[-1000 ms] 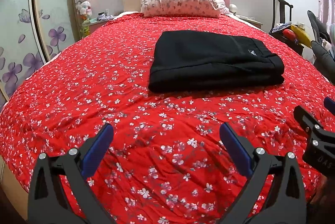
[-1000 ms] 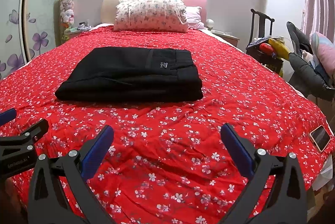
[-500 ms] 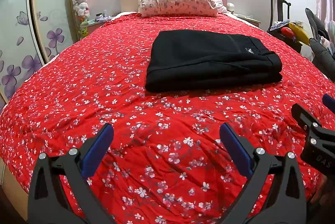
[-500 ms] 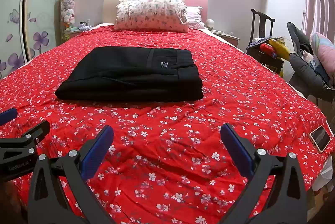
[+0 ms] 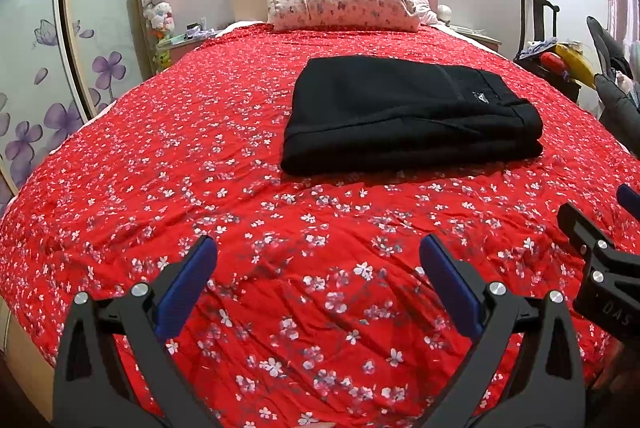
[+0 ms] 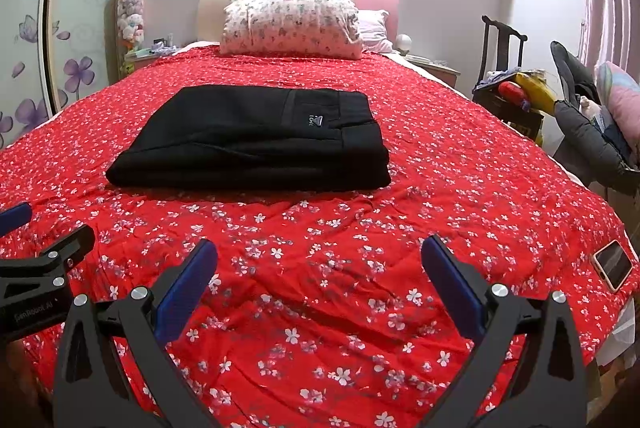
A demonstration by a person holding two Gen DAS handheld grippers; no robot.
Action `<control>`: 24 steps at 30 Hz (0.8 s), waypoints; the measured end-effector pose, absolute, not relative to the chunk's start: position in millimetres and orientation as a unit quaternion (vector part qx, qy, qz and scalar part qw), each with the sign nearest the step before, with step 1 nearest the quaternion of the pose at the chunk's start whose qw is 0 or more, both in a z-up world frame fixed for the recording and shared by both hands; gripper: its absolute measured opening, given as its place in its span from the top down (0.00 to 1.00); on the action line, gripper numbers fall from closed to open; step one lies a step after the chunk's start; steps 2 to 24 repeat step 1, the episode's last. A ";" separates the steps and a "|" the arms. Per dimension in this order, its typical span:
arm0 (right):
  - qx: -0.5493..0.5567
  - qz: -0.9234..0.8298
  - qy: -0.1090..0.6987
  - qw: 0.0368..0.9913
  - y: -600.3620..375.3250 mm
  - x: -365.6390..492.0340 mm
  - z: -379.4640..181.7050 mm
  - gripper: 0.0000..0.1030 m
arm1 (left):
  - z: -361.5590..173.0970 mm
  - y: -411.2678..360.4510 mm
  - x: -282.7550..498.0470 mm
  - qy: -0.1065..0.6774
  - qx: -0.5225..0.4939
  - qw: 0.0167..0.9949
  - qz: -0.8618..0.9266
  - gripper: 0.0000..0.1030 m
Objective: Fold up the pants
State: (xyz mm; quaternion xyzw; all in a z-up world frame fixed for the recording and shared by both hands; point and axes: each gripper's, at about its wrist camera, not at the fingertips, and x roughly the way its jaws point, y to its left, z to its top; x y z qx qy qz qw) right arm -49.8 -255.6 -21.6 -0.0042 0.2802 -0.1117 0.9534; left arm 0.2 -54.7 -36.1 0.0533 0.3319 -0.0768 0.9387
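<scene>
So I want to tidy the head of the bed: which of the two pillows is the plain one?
The pink pillow, tucked behind the right end of the bigger floral-print pillow, mostly hidden by it against the headboard.

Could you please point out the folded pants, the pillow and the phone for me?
folded pants (image 6: 256,136), right wrist view, top layer's middle.
pillow (image 6: 292,22), right wrist view, front face.
phone (image 6: 612,264), right wrist view, screen.

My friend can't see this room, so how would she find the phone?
Start at the big bed with the red flowered bedspread. Go to its near corner on the right, far from the folded black pants in the middle. There lies the phone, flat by the edge: a small dark screen with a pale rim, the only shiny thing on the cover.
</scene>
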 end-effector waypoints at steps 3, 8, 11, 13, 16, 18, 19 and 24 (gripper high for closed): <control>-0.004 -0.112 0.281 0.953 -255.7 -49.6 -21.9 0.01 | -36.2 -54.8 0.2 0.332 0.054 0.938 -0.078 0.02; -0.004 -0.112 0.281 0.953 -255.7 -49.6 -21.9 0.01 | -36.2 -54.8 0.2 0.332 0.054 0.938 -0.078 0.02; -0.004 -0.112 0.281 0.953 -255.7 -49.6 -21.9 0.01 | -36.2 -54.8 0.2 0.332 0.054 0.938 -0.078 0.02; -0.004 -0.112 0.281 0.953 -255.7 -49.6 -21.9 0.01 | -36.2 -54.8 0.2 0.332 0.054 0.938 -0.078 0.02; -0.004 -0.112 0.281 0.953 -255.7 -49.6 -21.9 0.01 | -36.2 -54.8 0.2 0.332 0.054 0.938 -0.078 0.02; -0.004 -0.112 0.281 0.953 -255.7 -49.6 -21.9 0.01 | -36.2 -54.8 0.2 0.332 0.054 0.938 -0.078 0.02; -0.004 -0.112 0.281 0.953 -255.7 -49.6 -21.9 0.01 | -36.2 -54.8 0.2 0.332 0.054 0.938 -0.078 0.02; -0.004 -0.112 0.281 0.953 -255.7 -49.6 -21.9 0.01 | -36.2 -54.8 0.2 0.332 0.054 0.938 -0.078 0.02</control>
